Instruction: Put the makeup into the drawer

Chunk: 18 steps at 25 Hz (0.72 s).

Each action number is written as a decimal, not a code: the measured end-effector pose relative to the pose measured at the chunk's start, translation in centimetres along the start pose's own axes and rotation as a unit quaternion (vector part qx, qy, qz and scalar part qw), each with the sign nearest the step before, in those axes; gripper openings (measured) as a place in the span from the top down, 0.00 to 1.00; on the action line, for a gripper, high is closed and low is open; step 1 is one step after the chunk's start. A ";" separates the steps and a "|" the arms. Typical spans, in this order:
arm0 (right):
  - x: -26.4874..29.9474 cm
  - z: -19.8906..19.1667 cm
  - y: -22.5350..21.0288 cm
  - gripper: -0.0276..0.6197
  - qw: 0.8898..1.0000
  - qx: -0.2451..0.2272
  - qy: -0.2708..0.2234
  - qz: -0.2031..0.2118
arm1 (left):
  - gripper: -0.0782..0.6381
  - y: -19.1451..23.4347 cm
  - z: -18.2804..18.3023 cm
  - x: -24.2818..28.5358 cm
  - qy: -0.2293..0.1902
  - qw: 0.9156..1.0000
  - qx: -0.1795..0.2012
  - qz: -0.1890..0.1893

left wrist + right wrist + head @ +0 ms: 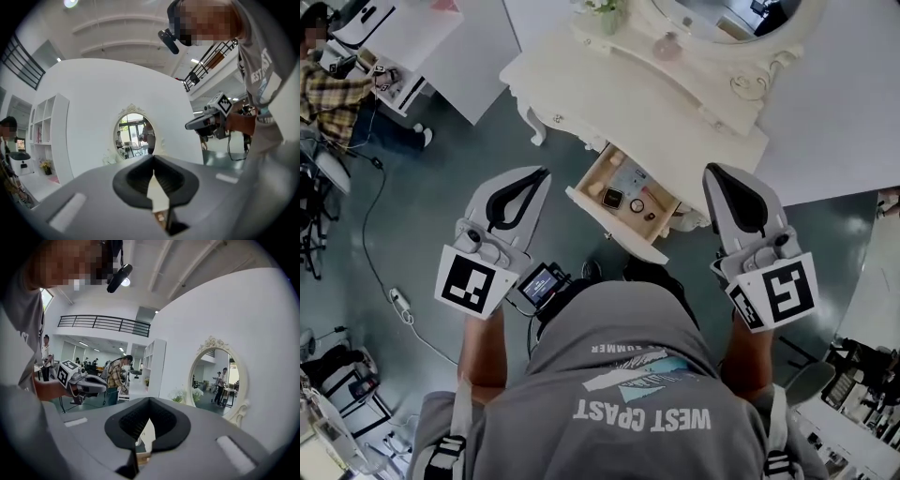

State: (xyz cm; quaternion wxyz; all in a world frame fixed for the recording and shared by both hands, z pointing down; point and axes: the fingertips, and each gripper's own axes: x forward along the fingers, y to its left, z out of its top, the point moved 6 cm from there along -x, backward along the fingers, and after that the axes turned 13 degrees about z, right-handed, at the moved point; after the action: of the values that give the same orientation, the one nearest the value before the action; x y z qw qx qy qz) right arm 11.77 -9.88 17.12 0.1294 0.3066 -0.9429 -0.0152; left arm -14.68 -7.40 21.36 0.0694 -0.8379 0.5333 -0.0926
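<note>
the makeup (628, 195), small and hard to see, seems to lie in the open drawer (614, 225) mid frame, under the white desk (656, 108). the left gripper (542, 174) and right gripper (712, 172) have jaws pressed together, holding nothing. next, probably push the drawer shut.

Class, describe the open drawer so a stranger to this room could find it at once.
Find the white carved dressing table with the oval mirror at the top of the head view. From its front edge, a shallow drawer stands pulled out toward the person. Unlike the white table around it, it shows a pale wooden inside holding small makeup items.
</note>
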 end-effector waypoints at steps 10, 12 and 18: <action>-0.7 0.4 1.3 0.96 1.000 -0.013 0.004 -0.025 | 0.89 0.1 -0.1 -0.9 0.005 1.000 -0.001 -0.009; -0.6 0.2 1.4 0.96 1.000 -0.010 0.005 -0.024 | 0.89 0.1 -0.2 -1.0 0.007 1.000 -0.001 -0.010; -0.4 -0.2 1.7 0.96 1.000 -0.005 0.011 -0.018 | 0.89 -0.1 -0.4 -1.0 0.009 1.000 -0.002 -0.012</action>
State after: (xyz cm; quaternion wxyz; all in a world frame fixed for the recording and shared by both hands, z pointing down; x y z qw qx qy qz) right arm 11.15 -8.26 17.41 0.1408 0.3234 -0.9356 -0.0185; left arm -15.11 -6.49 21.70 0.0619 -0.8438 0.5236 -0.0998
